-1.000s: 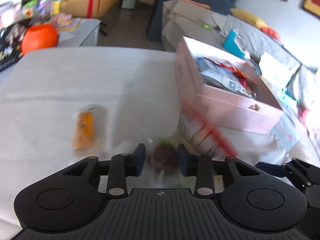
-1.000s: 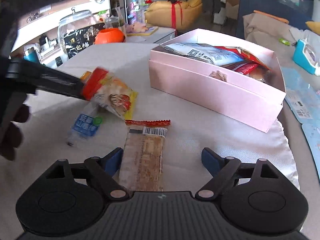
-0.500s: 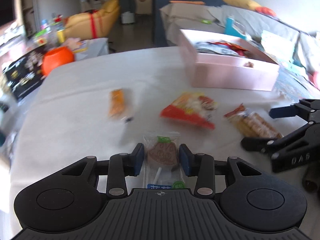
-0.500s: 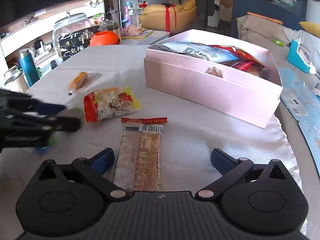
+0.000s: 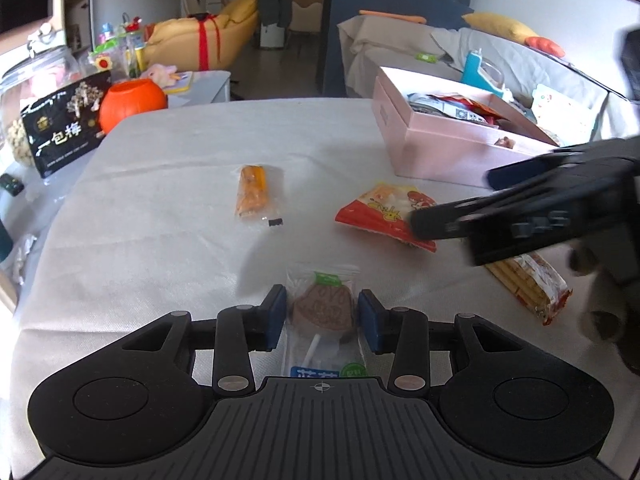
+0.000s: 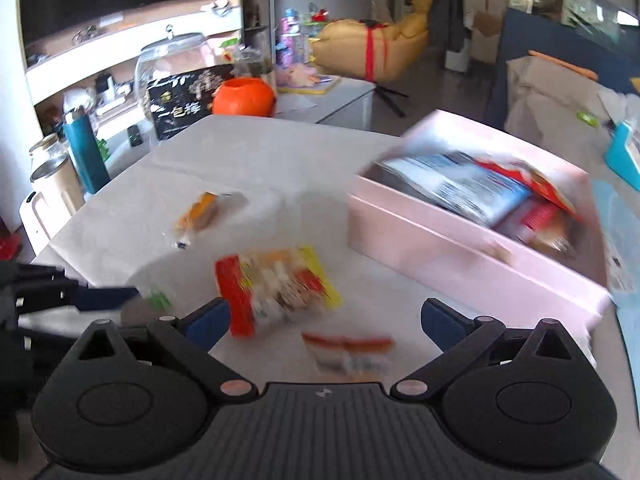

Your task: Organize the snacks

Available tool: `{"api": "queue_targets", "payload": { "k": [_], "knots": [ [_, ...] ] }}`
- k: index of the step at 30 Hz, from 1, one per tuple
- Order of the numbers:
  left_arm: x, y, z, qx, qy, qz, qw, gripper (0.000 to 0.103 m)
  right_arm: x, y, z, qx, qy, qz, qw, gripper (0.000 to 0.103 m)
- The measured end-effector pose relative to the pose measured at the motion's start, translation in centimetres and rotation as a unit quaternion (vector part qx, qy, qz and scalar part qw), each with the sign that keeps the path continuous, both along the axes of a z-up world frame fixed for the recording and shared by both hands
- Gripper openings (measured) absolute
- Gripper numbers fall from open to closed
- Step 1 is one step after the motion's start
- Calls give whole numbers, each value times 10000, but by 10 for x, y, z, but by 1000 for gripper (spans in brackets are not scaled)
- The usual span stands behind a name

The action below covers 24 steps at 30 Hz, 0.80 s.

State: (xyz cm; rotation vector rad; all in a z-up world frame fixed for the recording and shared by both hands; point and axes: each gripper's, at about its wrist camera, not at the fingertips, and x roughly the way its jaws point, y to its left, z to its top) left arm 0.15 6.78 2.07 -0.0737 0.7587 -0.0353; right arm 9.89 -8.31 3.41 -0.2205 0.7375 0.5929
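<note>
Pink box [image 5: 444,152] w/ snack packets [image 5: 452,108], maybe 4+.

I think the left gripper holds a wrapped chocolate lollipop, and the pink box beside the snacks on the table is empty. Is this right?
Not quite. The left gripper does hold the wrapped chocolate lollipop, but the pink box is not empty: the left wrist view shows several snack packets already inside it. The right wrist view, though blurred, shows the same.

L hand-held gripper [image 5: 322,316] pads narrow, tilted down; R hand-held gripper [image 6: 324,318] jaws wide apart, nothing gripped.
</note>
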Motion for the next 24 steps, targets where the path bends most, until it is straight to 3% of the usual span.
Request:
{"api": "queue_targets", "payload": {
  "k": [4, 12, 18, 23, 24],
  "knots": [
    [-2, 4, -1, -118, -40, 4, 9999, 44, 14, 19, -10, -191, 313, 158, 9992, 98],
    [-8, 3, -5, -150, -265, 120, 9995, 44, 1, -4, -14, -1117, -526, -471, 9912, 98],
    [-9, 2, -6, -90, -282, 131, 9995, 44, 10, -20, 10, 227, 271, -206, 9992, 98],
    [-10, 7, -5, -267, -250, 154, 9992, 44, 37, 23, 3, 230, 533, -238, 9980, 97],
    [-10, 8, -3, -283, -212, 124, 9993, 44, 43, 32, -2, 144, 616, -247, 9977, 91]
  ]
}}
